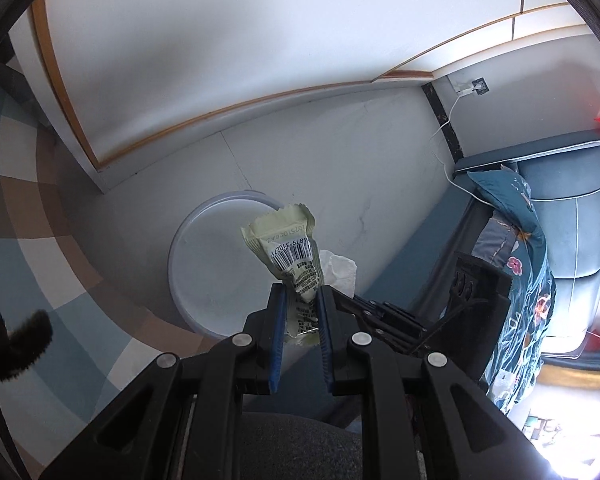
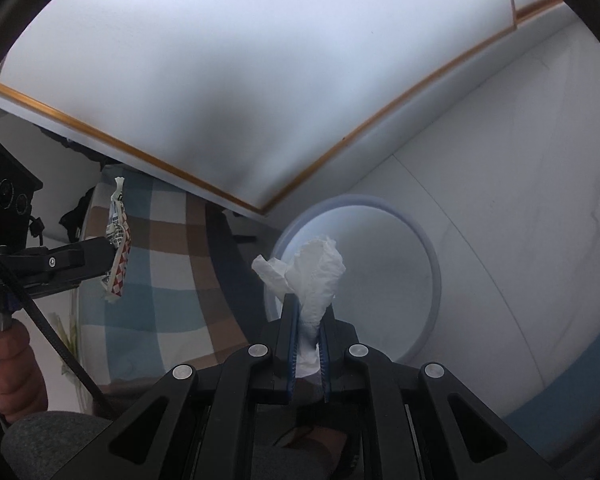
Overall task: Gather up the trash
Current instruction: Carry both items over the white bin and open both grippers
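**Two pieces in hand, bin below, nothing dropped yet**

The snack wrapper (image 1: 286, 254), pale green with a barcode, sits pinched between the blue pads of my left claw (image 1: 300, 300), its crimped top sticking up and its tail hanging down between the fingers. The crumpled white tissue (image 2: 314, 276) is clamped the same way in my right claw (image 2: 309, 320), the loose paper flaring out above the fingertips. So both claws are closed, each gripping one piece of trash.

Beyond both claws is the round white bin (image 2: 434, 280) with its bluish rim, mouth open on the pale floor (image 1: 340, 168). From the right wrist view the tissue lines up over the opening; from the left wrist view the wrapper hangs over the bin's right edge, with the tissue and right claw just beside it. As far as I can see, the inside of the bin looks bare.

I judge the picking-up finished for these two items and the release still to come: each claw has to open over the mouth. The wrapper seems nearer the rim, so it could miss. A checked rug (image 1: 40, 208) lies left of the bin and a blue sofa (image 1: 572, 200) to the right; whether more trash remains elsewhere I cannot tell.
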{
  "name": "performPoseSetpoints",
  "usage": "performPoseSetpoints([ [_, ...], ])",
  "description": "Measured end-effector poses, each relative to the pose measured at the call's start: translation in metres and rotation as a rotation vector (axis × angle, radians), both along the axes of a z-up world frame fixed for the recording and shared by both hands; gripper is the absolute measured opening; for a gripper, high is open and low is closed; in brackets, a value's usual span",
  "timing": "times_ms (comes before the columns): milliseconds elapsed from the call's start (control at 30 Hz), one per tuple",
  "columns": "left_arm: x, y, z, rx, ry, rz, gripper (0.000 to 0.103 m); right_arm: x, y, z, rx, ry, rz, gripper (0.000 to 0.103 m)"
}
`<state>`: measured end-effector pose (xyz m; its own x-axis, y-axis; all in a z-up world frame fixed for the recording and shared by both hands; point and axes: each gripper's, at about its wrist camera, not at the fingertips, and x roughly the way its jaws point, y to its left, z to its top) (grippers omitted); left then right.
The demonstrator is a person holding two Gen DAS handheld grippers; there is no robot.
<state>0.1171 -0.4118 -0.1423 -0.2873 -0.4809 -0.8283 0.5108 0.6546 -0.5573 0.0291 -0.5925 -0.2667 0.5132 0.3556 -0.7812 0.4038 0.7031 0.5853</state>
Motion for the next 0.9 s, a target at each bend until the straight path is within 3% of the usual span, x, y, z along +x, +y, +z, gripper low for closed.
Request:
performPoseSetpoints([
  [67,0.002,-0.004,-0.007,0.021,0.015,-0.003,0.012,0.009,0.003,-0.011,0.008,0.029,-0.002,0.013],
  [100,0.003,-0.005,-0.009,0.026,0.019,-0.004,0.012,0.006,-0.001,-0.019,0.026,0.036,0.000,0.021],
  [133,0.005,-0.007,-0.010,0.028,0.023,-0.006,0.012,0.007,-0.005,-0.025,0.049,0.041,-0.004,0.035],
  [233,0.006,-0.009,-0.015,0.047,0.027,-0.010,0.012,0.006,-0.012,-0.026,0.059,0.038,-0.018,0.051],
  [500,0.009,-0.008,-0.037,0.096,0.051,-0.004,0.012,-0.013,-0.044,-0.022,0.057,0.034,-0.078,0.054],
  [667,0.001,-0.021,-0.044,0.123,0.053,-0.032,0.012,-0.021,-0.050,-0.008,-0.002,0.023,-0.090,0.060],
  [900,-0.004,-0.027,-0.054,0.166,0.074,-0.058,0.012,-0.030,-0.054,-0.007,-0.009,0.021,-0.135,0.068],
])
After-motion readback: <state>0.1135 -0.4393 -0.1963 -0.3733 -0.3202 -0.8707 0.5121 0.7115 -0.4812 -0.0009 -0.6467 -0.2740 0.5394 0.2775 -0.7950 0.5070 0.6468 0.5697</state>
